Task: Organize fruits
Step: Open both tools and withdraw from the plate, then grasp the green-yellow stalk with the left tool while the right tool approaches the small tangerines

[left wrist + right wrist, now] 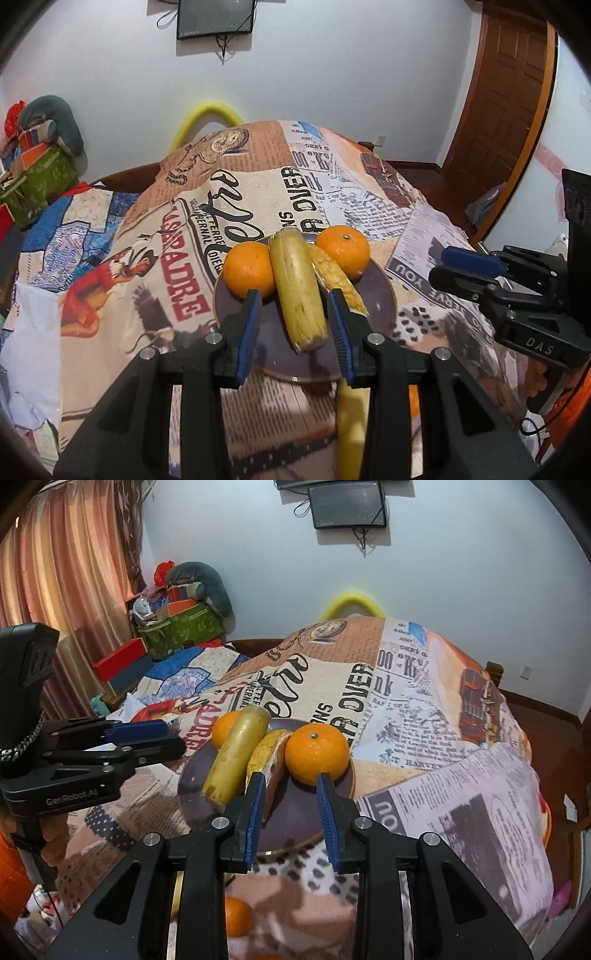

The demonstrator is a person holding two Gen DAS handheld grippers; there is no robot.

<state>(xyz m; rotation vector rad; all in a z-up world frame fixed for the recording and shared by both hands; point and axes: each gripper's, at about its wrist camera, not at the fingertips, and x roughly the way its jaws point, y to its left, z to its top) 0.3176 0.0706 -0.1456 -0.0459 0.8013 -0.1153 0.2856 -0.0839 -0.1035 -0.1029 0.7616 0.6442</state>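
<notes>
Item: I am hovering both grippers, left [293, 325] and right [291, 808], parted and empty, lower centre; I'm advising straddling the long yellow banana [297, 288] squarely on the round dark plate [380, 295].

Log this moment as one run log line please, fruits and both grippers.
plate: two oranges, banana, peeled piece | left gripper: open, empty, over plate | right gripper: open, empty, before right orange

Dark purple plate [384, 291] ahead of jaws; oranges [249, 269] bright orange; banana [299, 288] yellow; tablecloth [258, 192] newspaper-print; finger pads [248, 332] blue.
</notes>
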